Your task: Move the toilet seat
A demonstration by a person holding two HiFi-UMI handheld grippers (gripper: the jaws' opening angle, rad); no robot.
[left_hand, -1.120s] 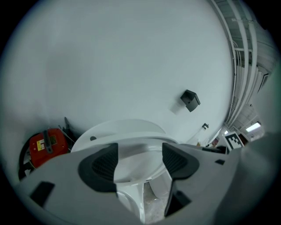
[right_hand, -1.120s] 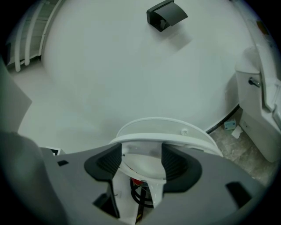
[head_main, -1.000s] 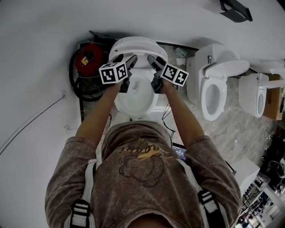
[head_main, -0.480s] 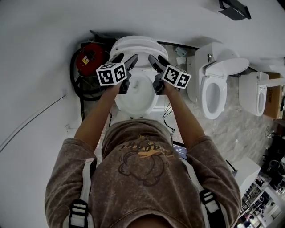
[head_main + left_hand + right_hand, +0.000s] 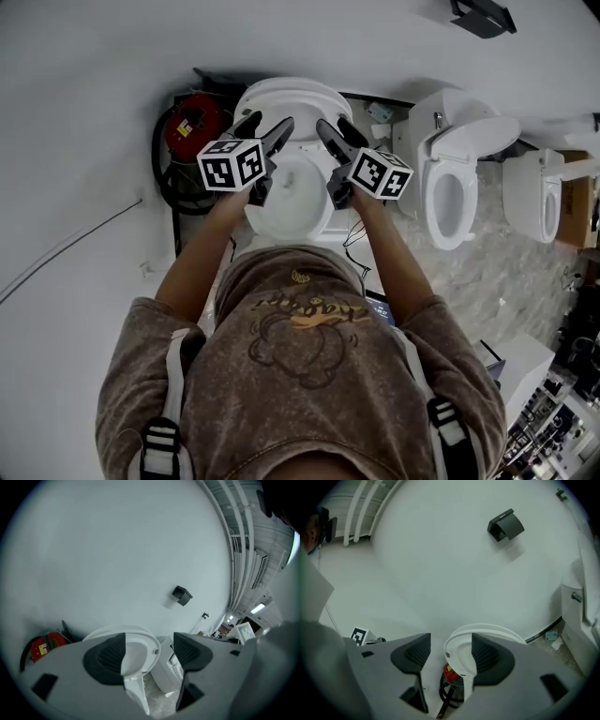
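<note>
White porcelain fills the middle of what we see. The toilet (image 5: 281, 228) stands against a pale wall, and its toilet seat (image 5: 291, 97) is tipped up at the back of the toilet, close to that wall, with its underside and a small bumper turned toward us. We hold the left gripper (image 5: 269, 122) above the left half of the toilet's bowl and the right gripper (image 5: 332, 123) above the right half, side by side, both aimed at the raised seat. In the left gripper view the jaws stand wide apart. The seat's ring shows through the gap beside the left-hand pad, and no pad presses on it. The right gripper view is much the same: jaws well apart, the ring showing beside the right-hand pad, nothing clamped. We cannot tell whether any fingertip touches the seat. Just left of the toilet sits a red canister (image 5: 190, 125) inside a coil of black hose (image 5: 161, 183). To the toilet's right stands a second toilet (image 5: 448, 202), with a third toilet (image 5: 546, 202) beyond it. A black box (image 5: 483, 17) is mounted on the wall above them.
</note>
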